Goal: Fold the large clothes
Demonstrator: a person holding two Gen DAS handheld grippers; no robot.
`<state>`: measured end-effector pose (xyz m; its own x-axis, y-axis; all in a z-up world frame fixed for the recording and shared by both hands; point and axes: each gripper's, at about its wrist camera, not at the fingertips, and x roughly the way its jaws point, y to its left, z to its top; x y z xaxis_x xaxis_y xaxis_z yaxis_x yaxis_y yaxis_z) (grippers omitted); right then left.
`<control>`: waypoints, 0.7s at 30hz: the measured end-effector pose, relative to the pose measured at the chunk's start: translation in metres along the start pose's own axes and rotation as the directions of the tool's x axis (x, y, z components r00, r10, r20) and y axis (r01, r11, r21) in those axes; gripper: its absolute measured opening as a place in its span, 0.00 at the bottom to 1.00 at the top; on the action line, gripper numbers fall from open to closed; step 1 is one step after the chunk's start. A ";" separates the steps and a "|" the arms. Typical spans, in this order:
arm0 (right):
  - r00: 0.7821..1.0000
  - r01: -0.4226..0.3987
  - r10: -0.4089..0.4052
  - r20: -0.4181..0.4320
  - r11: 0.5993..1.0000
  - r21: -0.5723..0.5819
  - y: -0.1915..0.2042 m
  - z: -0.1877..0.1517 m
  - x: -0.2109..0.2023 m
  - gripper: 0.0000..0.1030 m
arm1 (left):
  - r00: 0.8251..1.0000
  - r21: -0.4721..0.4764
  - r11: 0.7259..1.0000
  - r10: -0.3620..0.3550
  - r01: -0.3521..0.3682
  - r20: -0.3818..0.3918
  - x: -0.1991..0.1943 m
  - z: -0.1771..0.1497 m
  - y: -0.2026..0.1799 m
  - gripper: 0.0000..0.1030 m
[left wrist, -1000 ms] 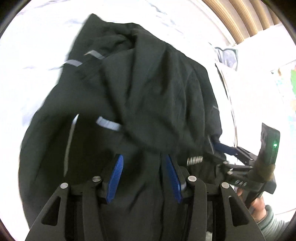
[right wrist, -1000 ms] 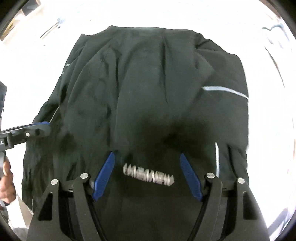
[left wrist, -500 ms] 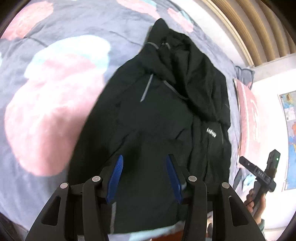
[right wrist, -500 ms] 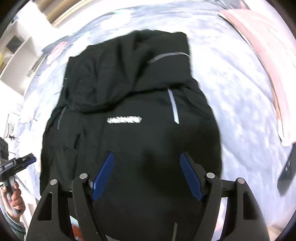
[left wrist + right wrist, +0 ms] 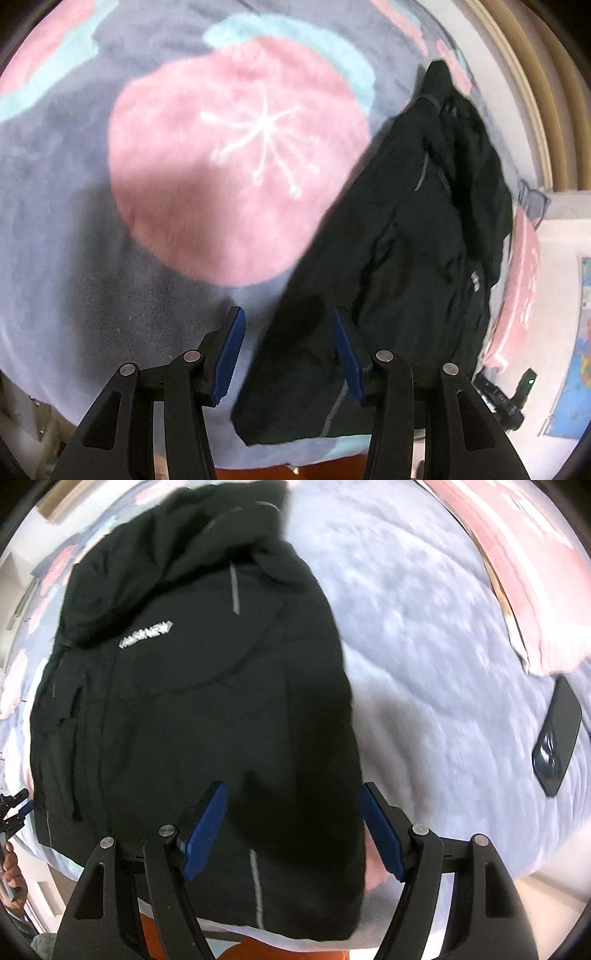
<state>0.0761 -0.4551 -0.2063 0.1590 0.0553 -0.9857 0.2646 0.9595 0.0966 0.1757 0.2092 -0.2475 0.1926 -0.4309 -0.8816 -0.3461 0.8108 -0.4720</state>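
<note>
A: What is seen ahead of the left gripper [image 5: 288, 354]?

B: A black jacket [image 5: 413, 258] is laid on a fleece blanket [image 5: 74, 258] patterned in grey, pink and pale blue. From this gripper the jacket lies ahead and to the right, its near hem reaching down between the blue pads [image 5: 231, 354]. A large pink patch with a white starburst is spread ahead and to the left of the fingers.

A: How is that gripper held?

B: Its jaws are set wide apart, and nothing is gripped between them. The jacket's lower corner is seen behind the gap, but whether the cloth is touched cannot be told.

A: And the right gripper [image 5: 291, 830]?

B: It is likewise spread wide, with nothing clamped. The jacket [image 5: 192, 701] is seen straight ahead of it and slightly to the left, folded into a compact shape, with a white logo and grey reflective strips facing up. The hem is nearest the fingers; the hood end is farthest.

A: What else is shown?

B: A dark phone [image 5: 557, 734] is lying on the blanket [image 5: 424, 646], well off to the right of the right gripper. A pink pillow [image 5: 524, 546] is seen beyond it, far right. In the left wrist view the other gripper is partly visible at the lower right edge.
</note>
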 end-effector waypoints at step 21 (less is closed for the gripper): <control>0.979 -0.183 0.196 -0.062 0.968 0.173 -0.066 -0.039 0.014 0.63 | 0.993 0.219 0.972 -0.059 0.080 -0.099 0.046 -0.010 -0.046 0.48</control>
<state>0.0243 -0.5068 -0.2319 0.1488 0.2590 -0.9543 0.3917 0.8707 0.2974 0.1914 0.1482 -0.2665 0.1210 -0.5155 -0.8483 -0.1197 0.8408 -0.5280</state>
